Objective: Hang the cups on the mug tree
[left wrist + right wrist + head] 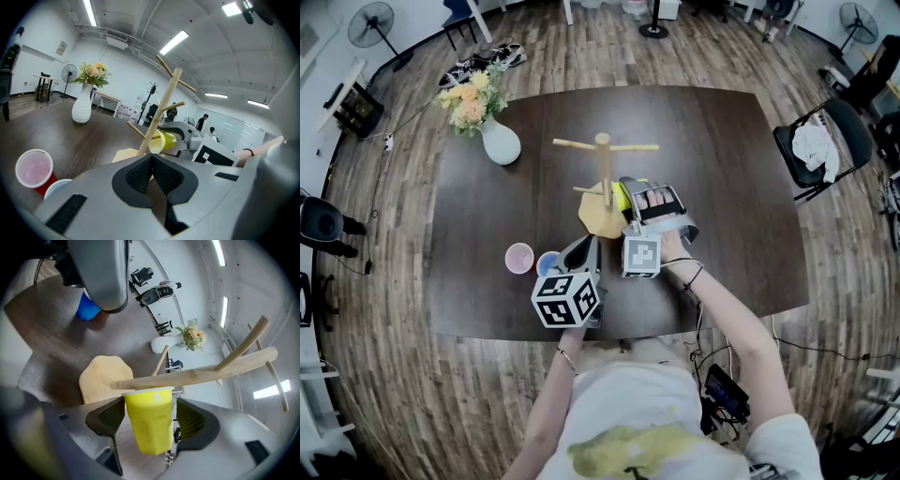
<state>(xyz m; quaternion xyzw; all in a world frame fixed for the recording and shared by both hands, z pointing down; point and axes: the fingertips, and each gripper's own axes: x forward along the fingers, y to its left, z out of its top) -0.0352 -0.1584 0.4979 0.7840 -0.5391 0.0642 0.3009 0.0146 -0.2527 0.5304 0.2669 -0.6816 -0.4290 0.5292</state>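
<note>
While the right gripper (150, 417) stands jaws-apart around the cup (147, 427) — mouth on a peg (197, 373) at the tree's (603, 173) 3 o'clock — it looks light, stiff, slick; grip mid-wall. Left gripper (151, 176) pinched together, empty.

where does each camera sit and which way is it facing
Head view: on the person's head, looking steeply down at the table and mug tree; both arms, the left gripper and the right gripper show.
Left gripper view: on the left gripper, facing the mug tree across the table; its own jaws show, closed together.
Right gripper view: on the right gripper, looking along its jaws, which stand either side of the yellow cup, with a gap at one pad.
Shared: both gripper views show the mug tree, yellow cup and vase.
</note>
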